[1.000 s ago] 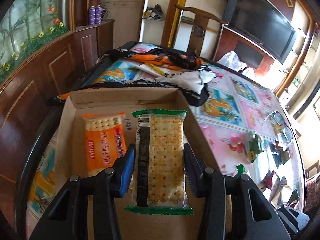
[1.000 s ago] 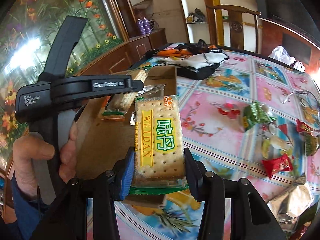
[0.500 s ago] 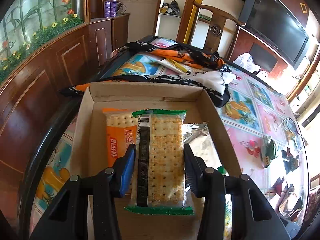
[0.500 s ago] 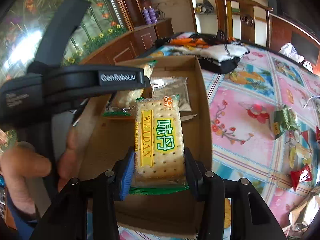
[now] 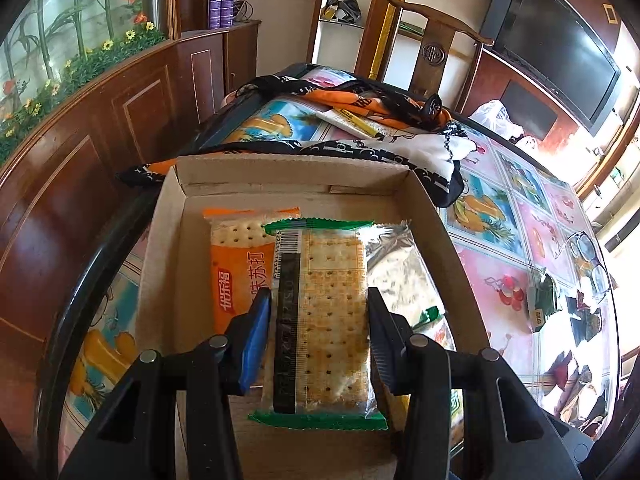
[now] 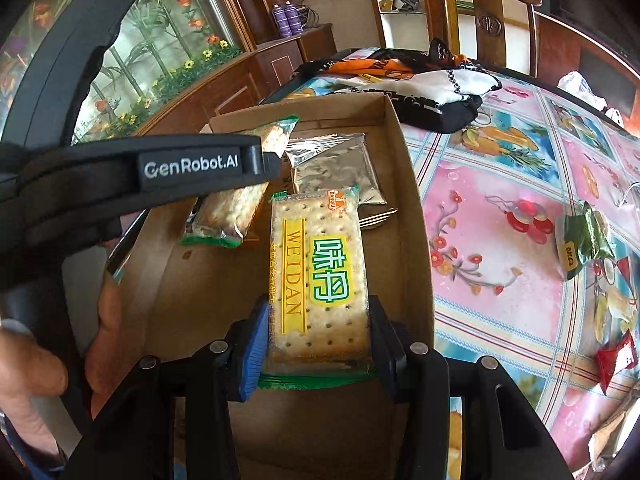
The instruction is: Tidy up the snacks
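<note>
My left gripper is shut on a green-edged cracker pack, barcode side up, held above a shallow cardboard box. Under it in the box lie an orange cracker pack and a silver foil pack. My right gripper is shut on a second green cracker pack with a yellow label, also over the box. In the right wrist view the left gripper's black body crosses the left side, holding its cracker pack near the silver foil pack. A hand grips the left tool.
The box sits at the left edge of a table with a flowery cloth. A black, white and orange bag lies behind the box. Several small wrapped snacks and a red packet are scattered at right. Glasses lie farther right.
The right gripper has moved with its pack from beside the box to over its floor. The left gripper has drawn back a little, so the far wall and the silver pack show.
</note>
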Demonstrator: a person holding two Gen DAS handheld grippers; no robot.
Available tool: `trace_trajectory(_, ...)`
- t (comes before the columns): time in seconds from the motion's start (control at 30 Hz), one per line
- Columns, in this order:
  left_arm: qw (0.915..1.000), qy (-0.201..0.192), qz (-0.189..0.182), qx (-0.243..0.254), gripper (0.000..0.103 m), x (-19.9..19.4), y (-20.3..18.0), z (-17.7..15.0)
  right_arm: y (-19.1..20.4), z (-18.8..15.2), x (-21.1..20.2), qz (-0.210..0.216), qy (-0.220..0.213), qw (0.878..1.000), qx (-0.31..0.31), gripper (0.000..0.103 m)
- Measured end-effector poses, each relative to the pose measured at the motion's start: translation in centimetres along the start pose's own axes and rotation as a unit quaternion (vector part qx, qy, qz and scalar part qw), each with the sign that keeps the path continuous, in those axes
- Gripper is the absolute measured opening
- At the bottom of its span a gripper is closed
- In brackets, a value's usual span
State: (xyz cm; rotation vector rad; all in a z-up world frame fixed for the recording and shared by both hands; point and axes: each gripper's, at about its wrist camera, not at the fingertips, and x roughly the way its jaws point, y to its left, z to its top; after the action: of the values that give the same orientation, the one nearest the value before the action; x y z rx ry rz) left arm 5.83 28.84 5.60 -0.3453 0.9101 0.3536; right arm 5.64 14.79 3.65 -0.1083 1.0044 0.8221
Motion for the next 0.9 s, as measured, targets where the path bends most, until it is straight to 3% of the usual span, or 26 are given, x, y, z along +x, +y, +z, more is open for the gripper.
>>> trace_trajectory(0.9,1.0,0.002,0.003,0.002,0.045,0.4,-0.14,-0.25,0.04,0.18,0.24,-0.005,-0.009,1.0,-0.009,0.05)
